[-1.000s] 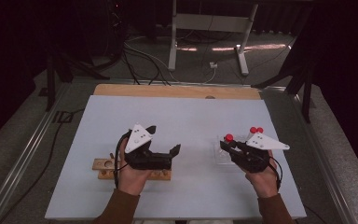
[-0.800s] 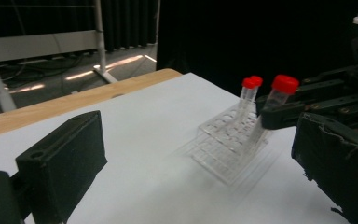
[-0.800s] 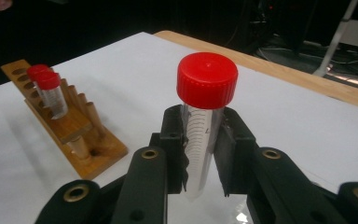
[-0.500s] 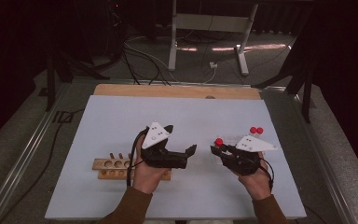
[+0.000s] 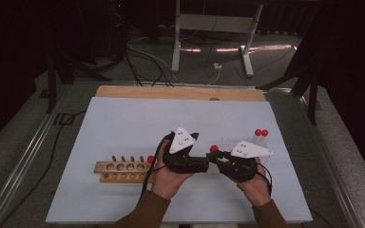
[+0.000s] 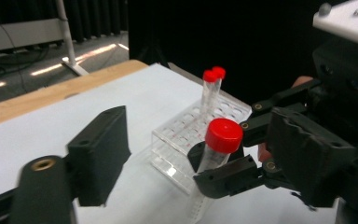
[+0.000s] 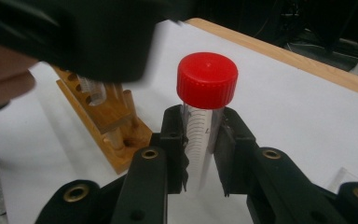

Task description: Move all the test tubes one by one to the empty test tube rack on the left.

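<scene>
Bright red screw cap atop clear graduated plastic tube; matt black gripper jaws; pale wooden rack; white tabletop.

A lab test bench: a white table with a wooden tube rack, clear plastic rack, cables, dark curtains behind.

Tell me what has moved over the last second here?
Both hands drew together at the table's middle. The left claw swung right, away from the wooden rack, and stands open beside the red-capped tube. The right claw carried that tube leftward, away from the clear rack, still clamped on it. Both racks and the two tubes in the clear one stayed put.
</scene>
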